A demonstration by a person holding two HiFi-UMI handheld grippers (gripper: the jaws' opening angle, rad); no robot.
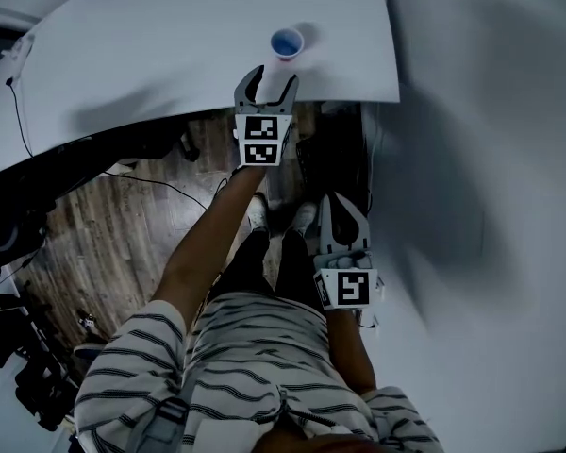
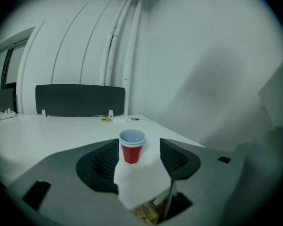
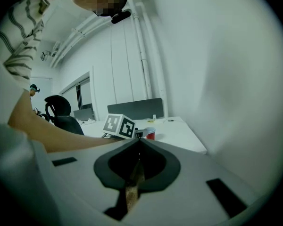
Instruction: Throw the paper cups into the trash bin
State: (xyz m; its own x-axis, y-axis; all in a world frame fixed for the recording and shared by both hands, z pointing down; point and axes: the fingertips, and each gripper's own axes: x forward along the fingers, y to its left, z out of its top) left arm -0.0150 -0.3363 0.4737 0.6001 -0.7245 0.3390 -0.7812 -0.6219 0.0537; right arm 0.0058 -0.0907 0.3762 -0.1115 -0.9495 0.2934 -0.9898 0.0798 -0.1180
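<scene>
The white surface (image 1: 170, 45) fills the top of the head view, with wood floor (image 1: 123, 225) below its edge. The left hand-held gripper (image 1: 274, 76) reaches over that edge with its jaws spread wide and nothing between the pads. The right hand-held gripper (image 1: 338, 204) hangs lower by the person's legs, jaws pressed together and empty. A red paper cup (image 1: 287, 42) stands upright near the surface's edge (just ahead of the left jaws, untouched).
</scene>
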